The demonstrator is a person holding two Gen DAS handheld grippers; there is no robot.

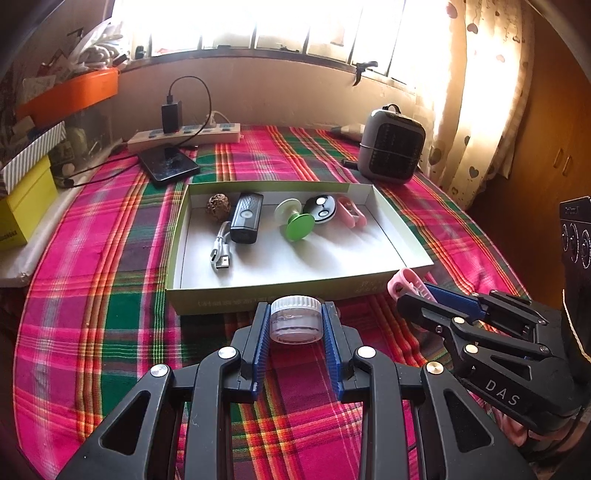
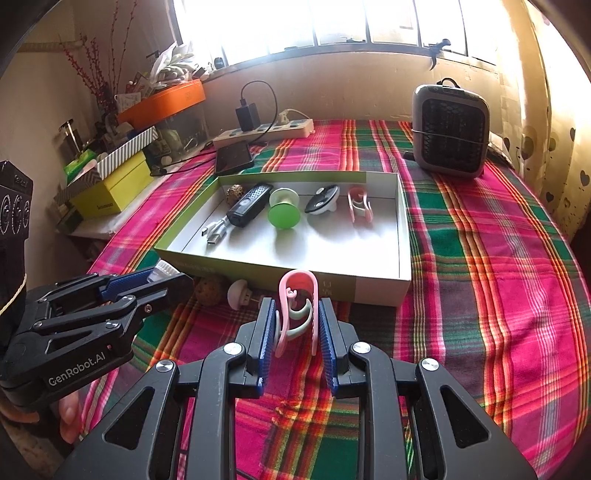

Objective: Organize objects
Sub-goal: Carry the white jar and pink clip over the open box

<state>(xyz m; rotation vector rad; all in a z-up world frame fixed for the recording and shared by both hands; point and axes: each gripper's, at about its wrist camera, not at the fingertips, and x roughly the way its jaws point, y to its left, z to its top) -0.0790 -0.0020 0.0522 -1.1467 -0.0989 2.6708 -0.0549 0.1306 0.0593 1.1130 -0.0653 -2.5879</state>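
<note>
A lived-in room of a home. A worktop draped in a pink, green and orange plaid cloth (image 2: pixel 480 258) stands against a plastered wall under a barred window (image 2: pixel 332 22), through which daylight floods. A cream curtain printed with hearts (image 1: pixel 480 92) hangs at the right, beside a brown wooden cupboard (image 1: pixel 546 147). On the cloth rest a white power strip (image 2: pixel 266 131) with a black charger (image 2: pixel 247 114) plugged in, a dark phone (image 2: pixel 232 157), a small grey portable heater (image 2: pixel 450 129) and a shallow cardboard tray (image 2: pixel 402 221) of small oddments. At the left, stacked boxes (image 2: pixel 110 184), an orange tub (image 2: pixel 162 103) and dried red twigs (image 2: pixel 96 70) crowd a side ledge.
</note>
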